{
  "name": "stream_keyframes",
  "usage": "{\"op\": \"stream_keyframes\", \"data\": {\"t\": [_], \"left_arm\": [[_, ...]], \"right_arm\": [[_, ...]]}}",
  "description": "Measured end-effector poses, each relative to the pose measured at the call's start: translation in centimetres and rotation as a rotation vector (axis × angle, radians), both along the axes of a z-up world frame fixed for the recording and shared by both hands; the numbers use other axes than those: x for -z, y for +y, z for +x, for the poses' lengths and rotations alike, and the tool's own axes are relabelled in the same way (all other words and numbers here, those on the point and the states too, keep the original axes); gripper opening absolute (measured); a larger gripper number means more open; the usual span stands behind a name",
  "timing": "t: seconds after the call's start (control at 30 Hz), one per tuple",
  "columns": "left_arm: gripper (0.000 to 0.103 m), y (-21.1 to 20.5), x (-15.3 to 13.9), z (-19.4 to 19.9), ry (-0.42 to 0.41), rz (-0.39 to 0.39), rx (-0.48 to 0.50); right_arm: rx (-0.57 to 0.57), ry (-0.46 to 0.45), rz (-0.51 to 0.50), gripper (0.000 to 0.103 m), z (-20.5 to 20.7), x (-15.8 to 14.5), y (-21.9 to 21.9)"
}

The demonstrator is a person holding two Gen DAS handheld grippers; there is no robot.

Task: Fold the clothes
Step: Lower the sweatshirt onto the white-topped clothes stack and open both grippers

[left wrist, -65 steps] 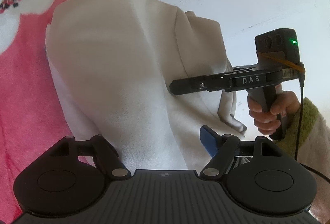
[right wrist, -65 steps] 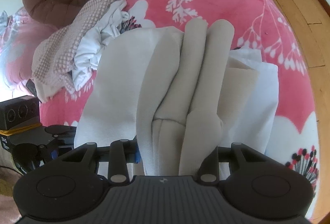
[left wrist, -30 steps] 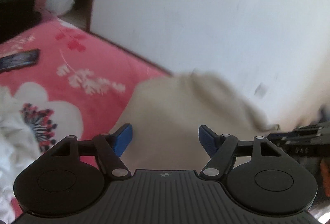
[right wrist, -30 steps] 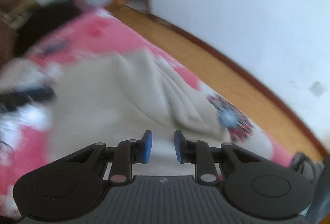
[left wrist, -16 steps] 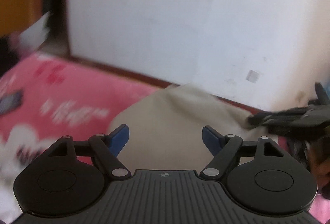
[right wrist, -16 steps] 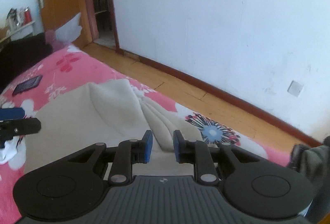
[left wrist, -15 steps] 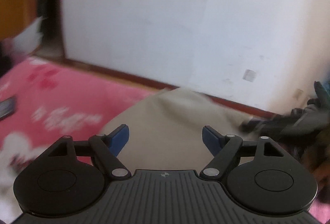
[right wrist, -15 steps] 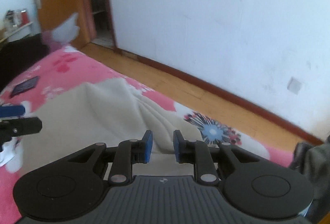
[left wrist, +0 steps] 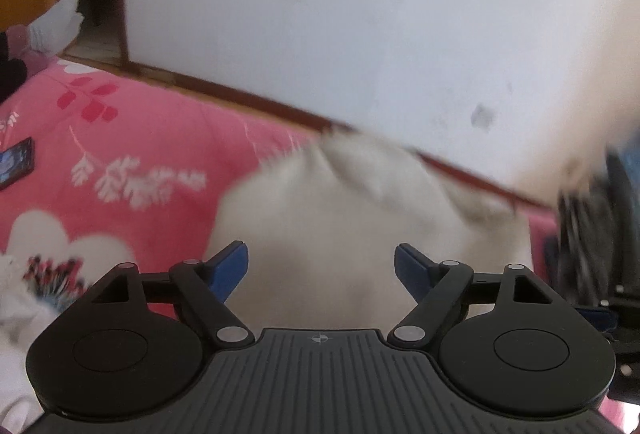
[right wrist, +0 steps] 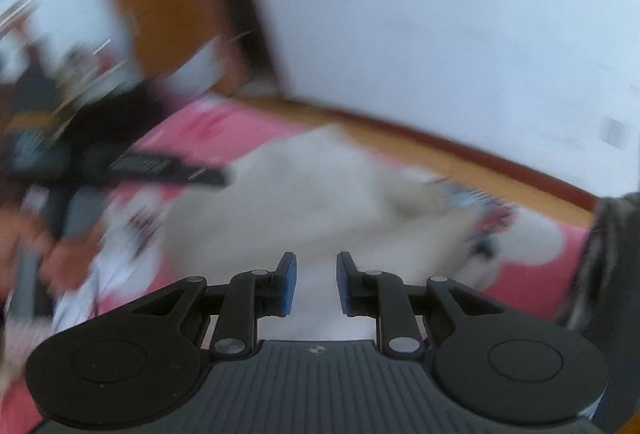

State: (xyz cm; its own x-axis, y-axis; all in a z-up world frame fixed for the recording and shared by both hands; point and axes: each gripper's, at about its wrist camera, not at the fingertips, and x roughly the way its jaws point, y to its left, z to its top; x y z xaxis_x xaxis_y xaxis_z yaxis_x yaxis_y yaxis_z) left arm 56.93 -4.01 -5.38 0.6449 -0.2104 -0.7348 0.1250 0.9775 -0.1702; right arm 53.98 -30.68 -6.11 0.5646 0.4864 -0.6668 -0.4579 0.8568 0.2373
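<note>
A folded beige garment [left wrist: 360,218] lies on the pink floral bedspread [left wrist: 140,138], near the bed's far edge. My left gripper [left wrist: 320,268] hangs just above the garment's near side, jaws wide open, nothing between the blue pads. In the right wrist view the same garment [right wrist: 320,186] is blurred. My right gripper [right wrist: 317,282] is over its near edge, pads a narrow gap apart and pressing on nothing. The left gripper [right wrist: 160,166] shows as a dark blur at the left, with the hand [right wrist: 60,254] that holds it. The right gripper is a dark smear at the left wrist view's right edge.
A phone [left wrist: 16,162] lies on the bedspread at the far left. A heap of white clothes [left wrist: 16,314] sits at the near left. Beyond the bed run a strip of wooden floor [right wrist: 440,154], a white wall and an orange door [right wrist: 160,14]. Dark grey fabric [right wrist: 612,254] hangs at the right.
Both views have swung sideways and gone blurry. The phone is back in the left wrist view. In the right wrist view the left gripper and the door now stand much closer to centre.
</note>
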Motion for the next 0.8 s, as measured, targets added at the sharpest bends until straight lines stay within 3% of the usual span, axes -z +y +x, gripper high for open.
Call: {"op": "stream_keyframes", "data": {"t": [0.1,0.2,0.37,0.57,0.67,0.8], "left_arm": [[0.088,-0.2,1.7,-0.7,0.025,0.014,-0.008],[0.087,-0.1,2.2,-0.8,0.014,0.016,-0.025],[0.086,2.5,0.6,-0.8,-0.001,-0.049,-0.108],[0.086,4.9,2.1,-0.2,0.038,-0.048,-0.173],[0.087,5.4,2.9,-0.2,0.020,-0.058,-0.208],[0.087,5.1,3.3,0.1,-0.009,-0.061,-0.209]], "right_arm": [[-0.116,0.024,-0.082,0.023,-1.6,1.9,1.7],[-0.152,0.020,-0.209,0.024,-2.2,3.8,3.1],[0.003,0.093,-0.140,0.027,-3.6,1.7,2.2],[0.129,0.242,-0.014,0.042,-4.6,3.5,1.0],[0.103,0.213,-0.091,0.044,-4.1,5.2,2.8],[0.117,0.074,-0.268,0.040,-4.2,6.5,5.5]]}}
